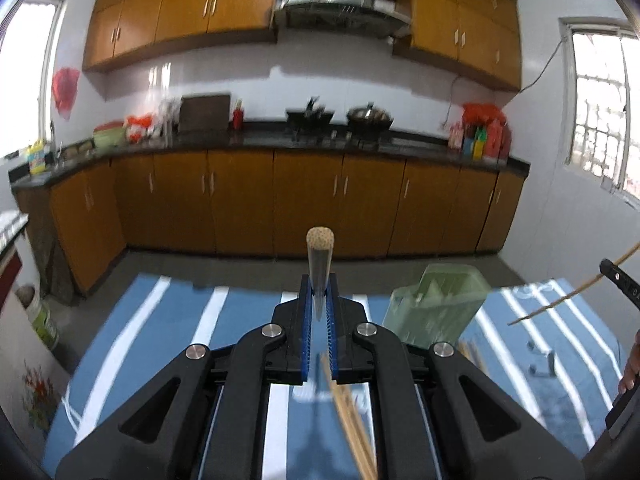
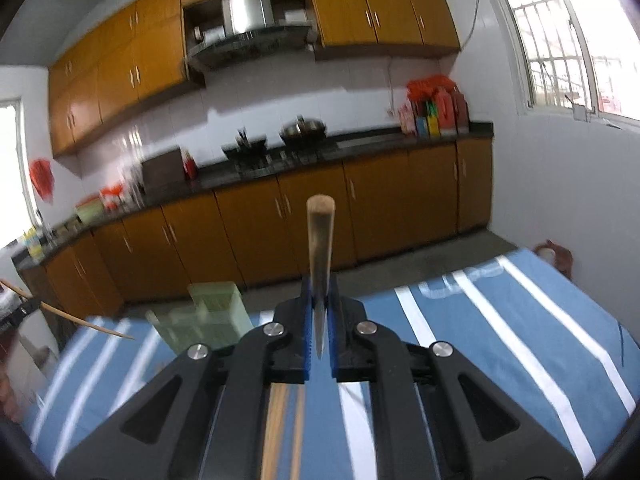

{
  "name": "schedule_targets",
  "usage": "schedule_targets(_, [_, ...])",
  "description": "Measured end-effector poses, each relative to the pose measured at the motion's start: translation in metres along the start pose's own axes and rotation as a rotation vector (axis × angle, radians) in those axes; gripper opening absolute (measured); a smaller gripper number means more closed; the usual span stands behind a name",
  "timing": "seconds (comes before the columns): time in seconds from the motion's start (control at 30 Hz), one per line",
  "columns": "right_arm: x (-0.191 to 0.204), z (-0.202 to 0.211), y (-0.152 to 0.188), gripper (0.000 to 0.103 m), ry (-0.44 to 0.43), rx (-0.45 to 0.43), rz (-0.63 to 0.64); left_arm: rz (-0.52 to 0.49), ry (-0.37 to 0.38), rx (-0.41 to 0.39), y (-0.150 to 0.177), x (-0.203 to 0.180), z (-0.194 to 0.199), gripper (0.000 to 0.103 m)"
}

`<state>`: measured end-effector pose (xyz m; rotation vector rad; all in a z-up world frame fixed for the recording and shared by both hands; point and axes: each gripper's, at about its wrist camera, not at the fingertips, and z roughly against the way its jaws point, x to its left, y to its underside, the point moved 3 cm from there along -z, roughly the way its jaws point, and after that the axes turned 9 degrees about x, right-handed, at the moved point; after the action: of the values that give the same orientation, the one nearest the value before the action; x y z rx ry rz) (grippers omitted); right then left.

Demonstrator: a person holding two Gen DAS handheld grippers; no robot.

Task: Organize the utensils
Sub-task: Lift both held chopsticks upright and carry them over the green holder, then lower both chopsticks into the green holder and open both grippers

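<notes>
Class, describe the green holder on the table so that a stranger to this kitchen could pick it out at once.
Start at the table with the blue cloth striped in white. Near its far edge stands the green holder, a see-through plastic box. Nothing else on the cloth is pale green or stands upright; the chopsticks nearby are thin wooden sticks.

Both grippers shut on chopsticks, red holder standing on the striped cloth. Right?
Not quite: the holder is translucent green, not red, as the left wrist view shows. The left gripper and right gripper are each shut on a chopstick, over the striped cloth.
</notes>
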<state>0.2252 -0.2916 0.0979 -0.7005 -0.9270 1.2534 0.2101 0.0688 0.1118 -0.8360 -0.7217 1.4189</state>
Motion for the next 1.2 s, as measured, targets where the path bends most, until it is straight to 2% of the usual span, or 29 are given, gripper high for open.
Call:
schedule_targets(0.13, [0.018,0.016,-0.036,0.008,-0.078,-0.075,0.004,-0.031,0.051,-0.078,-0.033,-0.019,0.021,0.007])
schedule_targets(0.3, [0.047,0.019,-0.061,0.008,-0.167,-0.107,0.040,-0.056,0.135,-0.093,-0.049,-0.042,0.030,0.007])
schedule_targets(0.47, [0.064,0.010,-0.058,0.008,-0.202,-0.071,0.077,-0.079,0.194,-0.042,-0.043,-0.057,0.021,0.007])
schedule_targets(0.57, [0.069,-0.005,-0.053,0.008,-0.210,-0.013,0.084,-0.083,0.216,0.001,-0.040,-0.062,0.009,0.007])
schedule_targets(0.83, [0.079,-0.051,-0.043,0.008,-0.204,0.107,0.084,-0.127,0.201,0.102,-0.032,-0.081,-0.032,0.007])
schedule_targets(1.03, [0.087,-0.075,-0.036,0.008,-0.194,0.170,0.094,-0.117,0.225,0.187,-0.027,-0.083,-0.060,0.007])
schedule_targets(1.2, [0.085,-0.089,-0.027,0.010,-0.194,0.203,0.083,-0.103,0.216,0.210,-0.022,-0.080,-0.070,0.007])
